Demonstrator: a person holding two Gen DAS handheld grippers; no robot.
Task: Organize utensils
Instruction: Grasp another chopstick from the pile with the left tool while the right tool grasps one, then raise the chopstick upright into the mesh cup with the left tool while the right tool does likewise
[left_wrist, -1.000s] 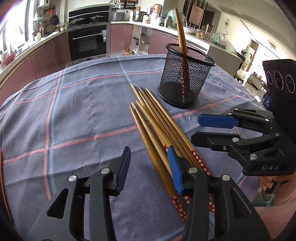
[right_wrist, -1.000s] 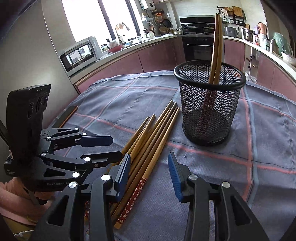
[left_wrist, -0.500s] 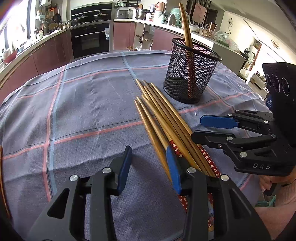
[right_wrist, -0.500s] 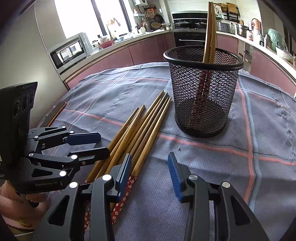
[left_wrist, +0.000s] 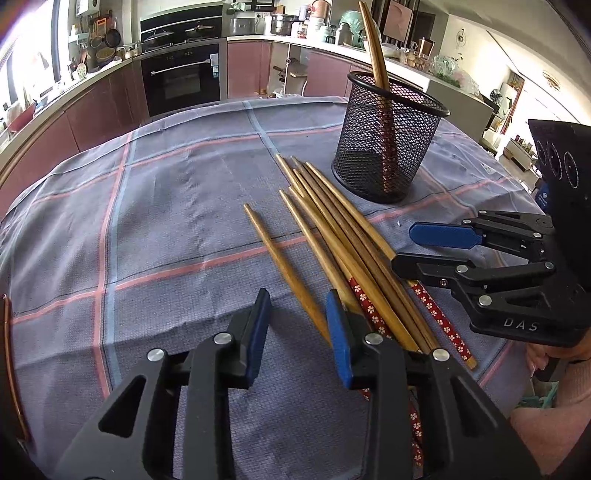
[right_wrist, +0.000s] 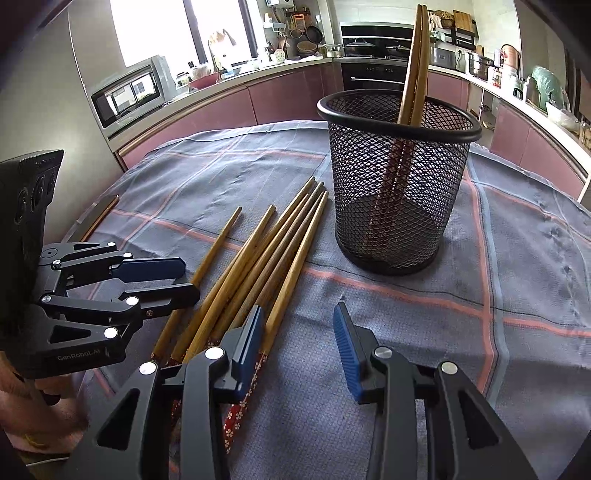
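Note:
Several wooden chopsticks (left_wrist: 343, 236) with red flowered ends lie in a bundle on the cloth; they also show in the right wrist view (right_wrist: 258, 266). One chopstick (left_wrist: 284, 273) lies apart on the bundle's left. A black mesh cup (left_wrist: 388, 136) stands behind them with two chopsticks (right_wrist: 413, 74) upright in it; the cup also shows in the right wrist view (right_wrist: 397, 177). My left gripper (left_wrist: 297, 325) is open, its jaws low over the separated chopstick's near end. My right gripper (right_wrist: 299, 339) is open and empty, right of the bundle's red ends.
A blue-grey checked cloth (left_wrist: 147, 221) covers the round table. Its wooden rim (left_wrist: 11, 369) shows at the left. Kitchen counters with an oven (left_wrist: 181, 77) and a microwave (right_wrist: 129, 96) lie beyond the table.
One chopstick has slid out to the left of the bundle. My left gripper has shifted so that its jaws now straddle that chopstick's near end. Both views have drawn slightly closer to the cup.

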